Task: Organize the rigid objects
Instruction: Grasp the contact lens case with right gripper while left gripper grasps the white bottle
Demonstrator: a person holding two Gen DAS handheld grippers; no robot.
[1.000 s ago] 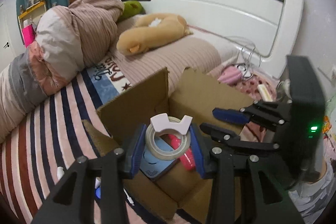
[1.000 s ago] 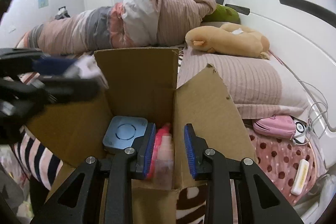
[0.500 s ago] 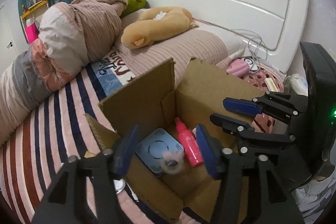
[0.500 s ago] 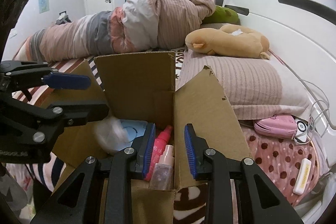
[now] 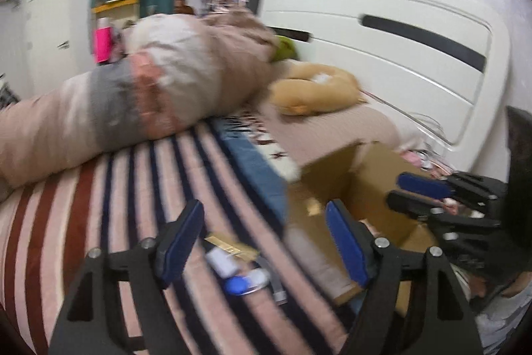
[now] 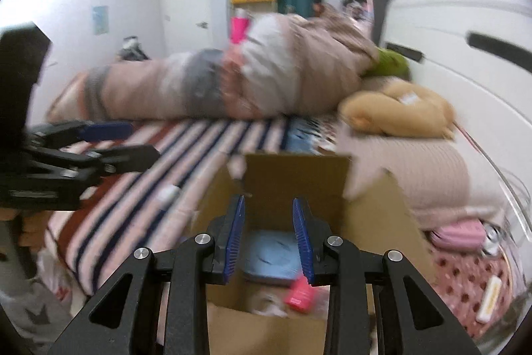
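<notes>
An open cardboard box (image 6: 292,178) stands on the striped bed; it also shows in the left wrist view (image 5: 375,185). Inside lie a blue-grey flat device (image 6: 272,255), a pink bottle (image 6: 299,291) and a pale tape roll (image 6: 266,303). My right gripper (image 6: 269,235) is open and empty, above the box's near edge. My left gripper (image 5: 262,238) is wide open and empty, over the bedspread left of the box. Below it lie small items: a yellow-brown flat pack (image 5: 232,247), a white piece (image 5: 221,262) and a blue-capped object (image 5: 242,283).
A rolled duvet (image 5: 149,102) and a tan plush toy (image 5: 316,92) lie at the back of the bed. The white headboard (image 5: 415,55) stands to the right. A pink pouch (image 6: 460,232) and cables lie right of the box.
My left gripper opened, dropped the tape roll into the box, then swung left over the bedspread. My right gripper rose a little over the box and stayed open.
</notes>
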